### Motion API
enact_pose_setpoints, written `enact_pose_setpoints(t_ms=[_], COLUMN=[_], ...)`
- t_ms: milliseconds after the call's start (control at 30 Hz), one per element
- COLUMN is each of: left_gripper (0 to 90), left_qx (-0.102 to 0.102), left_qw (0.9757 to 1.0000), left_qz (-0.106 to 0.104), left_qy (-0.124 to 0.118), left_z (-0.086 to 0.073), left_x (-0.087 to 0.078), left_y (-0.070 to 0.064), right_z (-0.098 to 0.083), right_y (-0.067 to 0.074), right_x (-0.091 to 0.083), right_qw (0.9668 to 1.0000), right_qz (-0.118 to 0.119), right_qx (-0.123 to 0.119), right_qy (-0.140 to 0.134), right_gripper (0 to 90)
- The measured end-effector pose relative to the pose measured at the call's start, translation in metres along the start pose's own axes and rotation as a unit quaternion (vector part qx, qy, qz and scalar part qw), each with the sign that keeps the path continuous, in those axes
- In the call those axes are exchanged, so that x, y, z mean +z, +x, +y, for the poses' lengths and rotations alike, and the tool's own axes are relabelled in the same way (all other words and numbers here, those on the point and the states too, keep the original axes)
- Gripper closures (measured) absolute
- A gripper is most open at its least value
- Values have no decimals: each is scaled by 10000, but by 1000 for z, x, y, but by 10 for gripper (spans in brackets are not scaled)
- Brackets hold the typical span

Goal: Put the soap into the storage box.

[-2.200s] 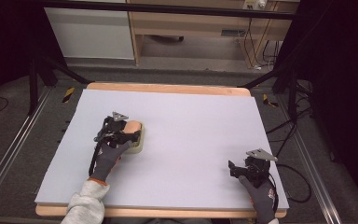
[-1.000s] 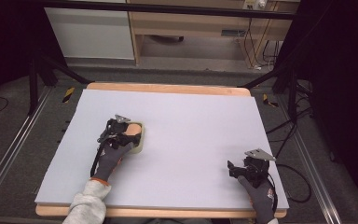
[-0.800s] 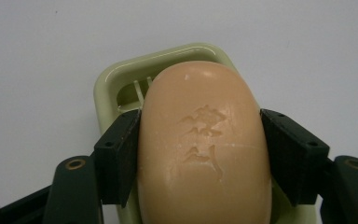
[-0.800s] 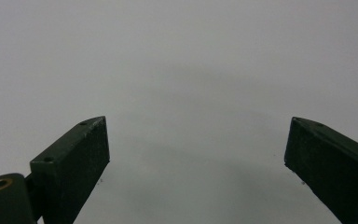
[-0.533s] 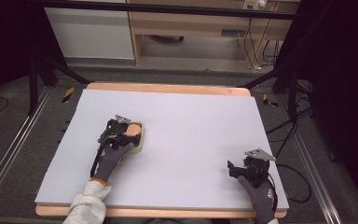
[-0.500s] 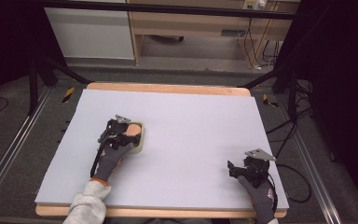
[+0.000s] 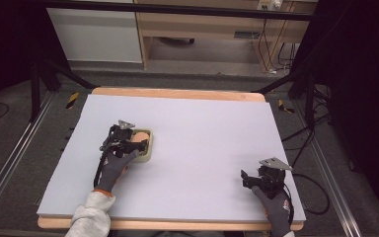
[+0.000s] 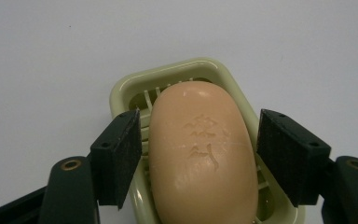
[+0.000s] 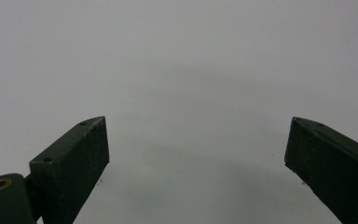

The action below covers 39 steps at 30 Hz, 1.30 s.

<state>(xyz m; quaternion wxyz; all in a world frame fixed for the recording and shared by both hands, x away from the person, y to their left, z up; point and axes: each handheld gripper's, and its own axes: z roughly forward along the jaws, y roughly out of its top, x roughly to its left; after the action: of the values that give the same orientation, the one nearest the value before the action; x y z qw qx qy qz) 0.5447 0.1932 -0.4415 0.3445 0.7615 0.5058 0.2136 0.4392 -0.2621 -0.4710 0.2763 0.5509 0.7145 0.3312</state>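
Observation:
A peach-coloured soap bar [image 8: 200, 154] with stamped characters lies in a pale green soap dish [image 8: 177, 70] on the grey table top. My left gripper [image 8: 198, 140] is open, one jaw on each side of the soap, with a narrow gap on both sides. From the high view the left gripper [image 7: 131, 143] sits over the dish [image 7: 148, 153] at the table's left middle, partly hiding the soap [image 7: 139, 137]. My right gripper [image 7: 249, 178] rests near the front right corner; its jaws [image 9: 196, 144] stand wide open over bare table.
The table top [image 7: 202, 128] is a pale grey sheet on a wooden board [image 7: 177, 93]. Black frame legs [image 7: 301, 79] and cables [image 7: 316, 177] stand off the right side; metal rails [image 7: 10, 163] run along the floor on the left.
The left gripper has shifted very slightly over the soap dish. The right gripper has stayed in place.

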Motion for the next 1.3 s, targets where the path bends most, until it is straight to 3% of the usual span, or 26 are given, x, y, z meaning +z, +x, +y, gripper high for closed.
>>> enact_pose_setpoints(t_ms=[333, 633, 833, 1100, 1300], left_gripper=[274, 256, 249, 235, 220], left_qx=[55, 118, 121, 13, 168], left_qw=[9993, 9984, 9982, 9978, 9982], left_qz=[-113, -71, -55, -116, -16], left_qy=[-345, -540, -585, -660, -574], left_z=[-3, -15, -27, -53, -74], left_x=[-23, -41, -49, -66, -71], left_y=[-3, -2, 1, 16, 23], right_z=[0, -2, -3, -4, -5], right_y=[-1, -6, -9, -11, -12], right_x=[-1, -3, -3, -4, -4], right_qw=[10000, 9999, 9998, 9997, 9997], right_qz=[-36, -62, -85, -114, -130], right_qx=[54, 141, 179, 207, 209], right_qy=[-16, -38, -16, 10, 22], right_gripper=[65, 63, 63, 62, 61])
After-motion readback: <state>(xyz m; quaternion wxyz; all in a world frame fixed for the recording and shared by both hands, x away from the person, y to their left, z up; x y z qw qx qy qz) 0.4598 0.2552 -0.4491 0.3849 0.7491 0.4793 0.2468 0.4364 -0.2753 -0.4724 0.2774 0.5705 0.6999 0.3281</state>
